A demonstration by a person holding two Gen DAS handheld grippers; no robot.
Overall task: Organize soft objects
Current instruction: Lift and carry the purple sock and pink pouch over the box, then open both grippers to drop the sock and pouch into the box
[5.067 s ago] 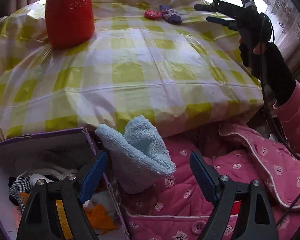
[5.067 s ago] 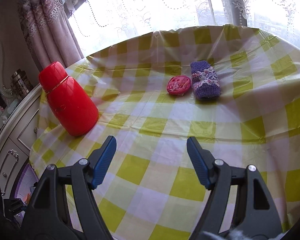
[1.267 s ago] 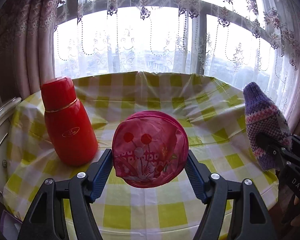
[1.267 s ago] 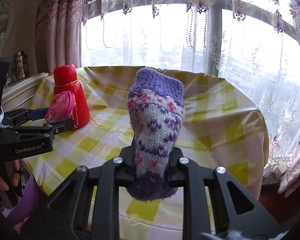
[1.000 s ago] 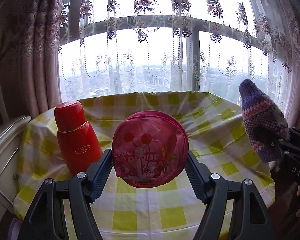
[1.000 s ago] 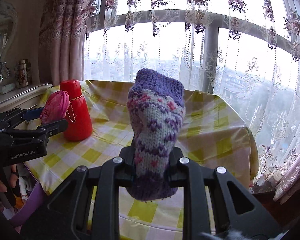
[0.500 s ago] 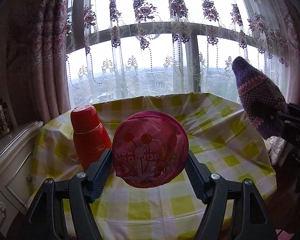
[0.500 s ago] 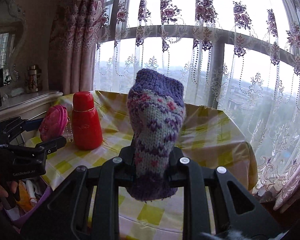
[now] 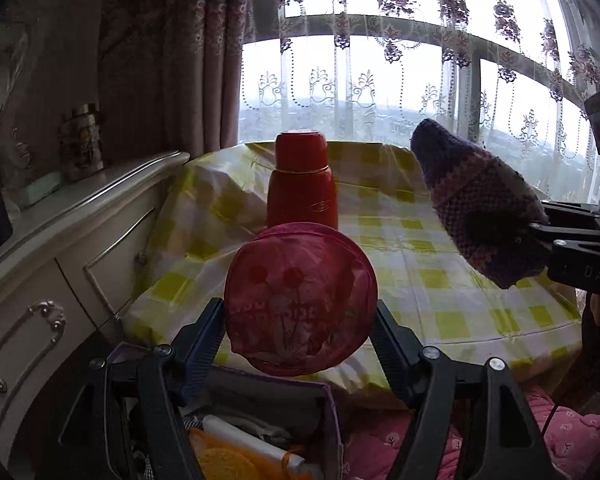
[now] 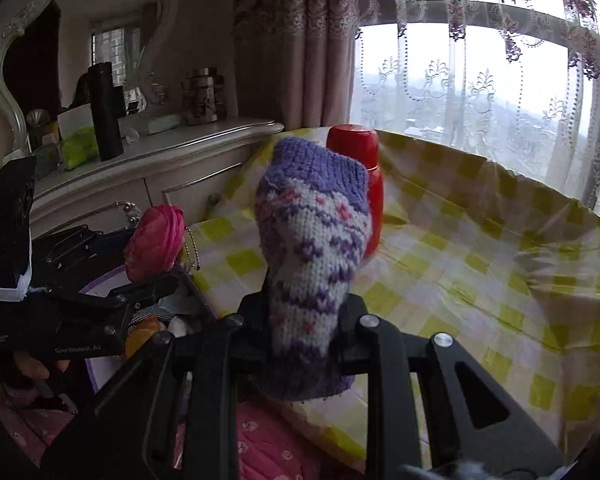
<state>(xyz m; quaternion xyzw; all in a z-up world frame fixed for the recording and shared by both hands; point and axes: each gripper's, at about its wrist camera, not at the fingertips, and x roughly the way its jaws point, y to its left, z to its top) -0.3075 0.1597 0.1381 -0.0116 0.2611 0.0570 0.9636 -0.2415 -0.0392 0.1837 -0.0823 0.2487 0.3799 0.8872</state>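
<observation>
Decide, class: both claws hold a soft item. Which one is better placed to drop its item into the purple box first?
Probably the left claw: its pink pouch hangs right above the purple box. The right claw, gripping the knitted sock, sits off to the side.

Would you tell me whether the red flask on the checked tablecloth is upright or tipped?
Upright: the red flask stands on its base on the checked tablecloth, cap uppermost.

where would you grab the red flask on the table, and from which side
Grip the flask around its narrower upper body, just under the cap, coming in level from the open table side. It stands upright and widens downward, so fingers span less there.
</observation>
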